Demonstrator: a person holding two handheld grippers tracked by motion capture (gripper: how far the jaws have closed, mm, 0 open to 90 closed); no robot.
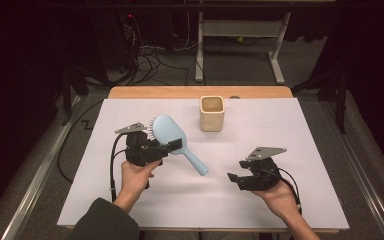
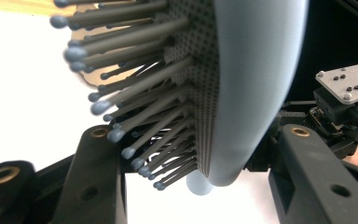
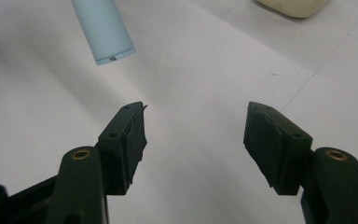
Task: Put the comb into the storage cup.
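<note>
A light blue hairbrush [image 1: 171, 131] hangs above the white table sheet, its handle [image 1: 196, 163] slanting down to the right. My left gripper [image 1: 172, 145] is shut on the brush head. In the left gripper view the grey bristles [image 2: 135, 107] point left and the smooth blue back [image 2: 256, 84] faces right, between the two black jaws. My right gripper [image 1: 236, 170] stands open just right of the handle's end, with nothing between its fingers. In the right gripper view the handle's end [image 3: 105, 32] hangs ahead and to the left of the open gripper [image 3: 196, 116].
A cream square cup [image 1: 212, 114] stands upright at the back middle of the white sheet [image 1: 290, 130]; its base shows in the right gripper view [image 3: 293, 5]. The wooden table edge [image 1: 200, 92] lies behind it. Cables and table legs fill the dark floor beyond.
</note>
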